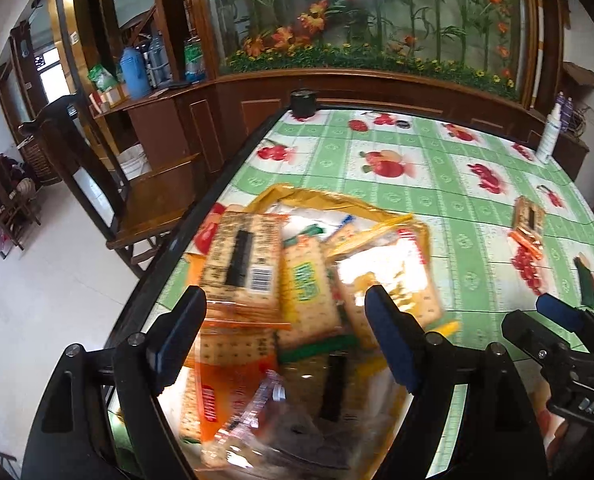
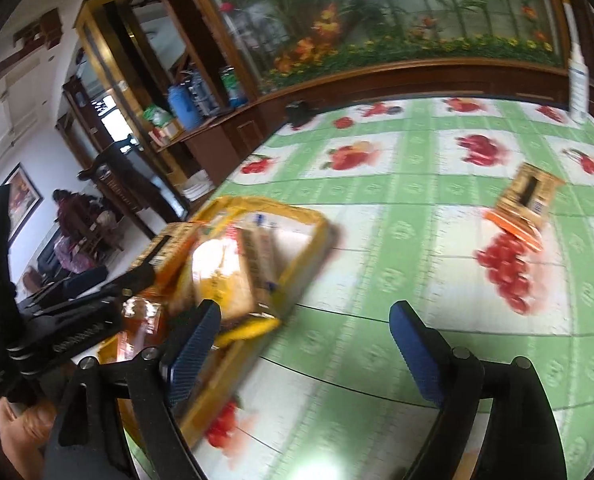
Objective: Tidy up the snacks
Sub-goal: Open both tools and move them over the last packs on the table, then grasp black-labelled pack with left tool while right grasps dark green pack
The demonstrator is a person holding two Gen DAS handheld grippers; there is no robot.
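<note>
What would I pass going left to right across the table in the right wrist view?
Yellow tray of cracker packs → loose cracker pack → white spray bottle, which stands farther back at the table's far right edge.

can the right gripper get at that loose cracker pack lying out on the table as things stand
Probably yes. The right gripper stands open and empty, and only bare tablecloth lies between it and the cracker pack. The yellow box of snacks sits off to the side, out of the way.
</note>
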